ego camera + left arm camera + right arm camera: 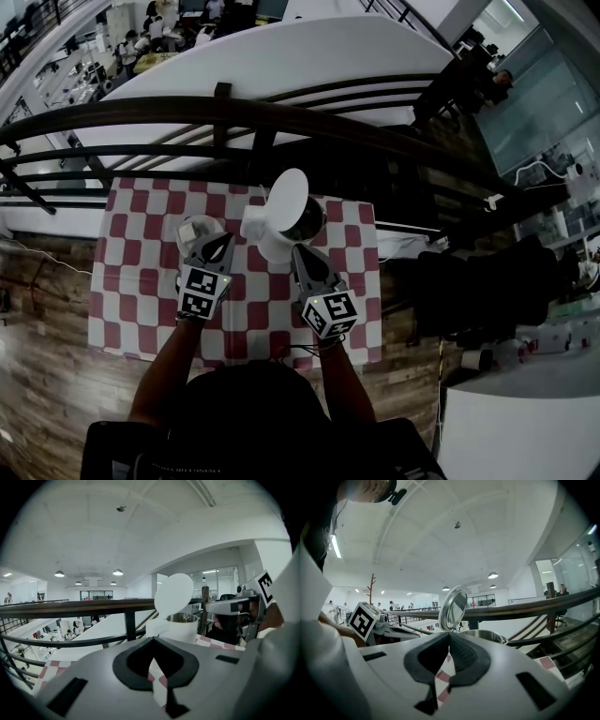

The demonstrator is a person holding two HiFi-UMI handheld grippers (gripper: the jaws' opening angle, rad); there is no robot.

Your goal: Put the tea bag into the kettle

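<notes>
On the checked cloth (131,281), one kettle (277,244) stands upright, lid (288,199) raised; my left gripper (228,236) and right gripper (298,249) are both closed, empty.

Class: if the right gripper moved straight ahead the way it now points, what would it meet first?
Most likely the kettle. Its open rim sits just ahead of the right gripper, whose jaws are shut, though depth is unclear.

Both forearms (169,361) extend forward, side by side and apart. Left gripper (223,240) and right gripper (298,251) point ahead. On each, the fingers (129,663) meet tip to tip, gripping nothing.
</notes>
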